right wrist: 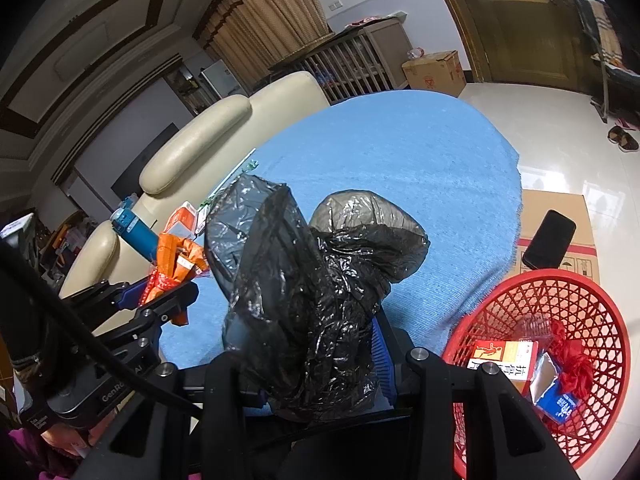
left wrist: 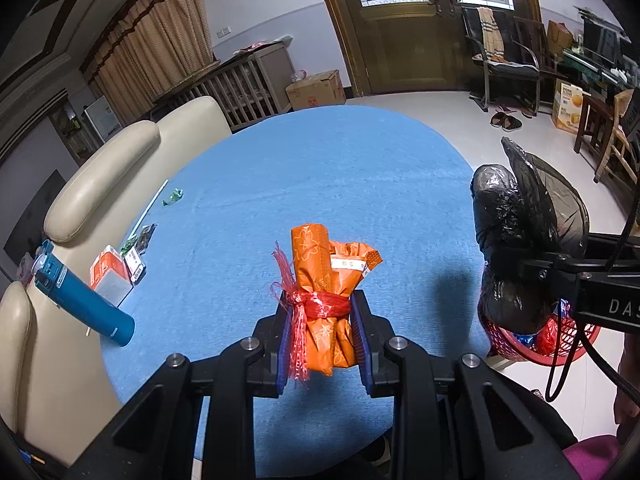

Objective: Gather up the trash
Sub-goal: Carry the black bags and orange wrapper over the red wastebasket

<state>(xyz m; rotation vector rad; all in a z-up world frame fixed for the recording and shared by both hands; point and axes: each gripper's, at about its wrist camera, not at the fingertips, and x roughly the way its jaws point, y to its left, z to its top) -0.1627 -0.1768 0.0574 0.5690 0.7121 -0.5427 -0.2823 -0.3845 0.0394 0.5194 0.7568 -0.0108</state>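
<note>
My left gripper (left wrist: 322, 312) is shut on an orange wrapper bundle (left wrist: 324, 276) tied with red netting, held upright above the blue table (left wrist: 320, 168). It also shows in the right wrist view (right wrist: 176, 256). My right gripper (right wrist: 316, 344) is shut on a crumpled black plastic bag (right wrist: 316, 280), held near the table's right edge; the bag shows in the left wrist view (left wrist: 516, 236) too. A red mesh basket (right wrist: 592, 312) stands on the floor at the right, with a carton, blue packet and red scrap inside.
A blue bottle (left wrist: 84, 300), a small orange-white box (left wrist: 110, 276) and small wrappers (left wrist: 172, 196) lie at the table's left edge by the cream sofa (left wrist: 100, 184). A cardboard box with a phone (right wrist: 548, 240) stands beside the basket.
</note>
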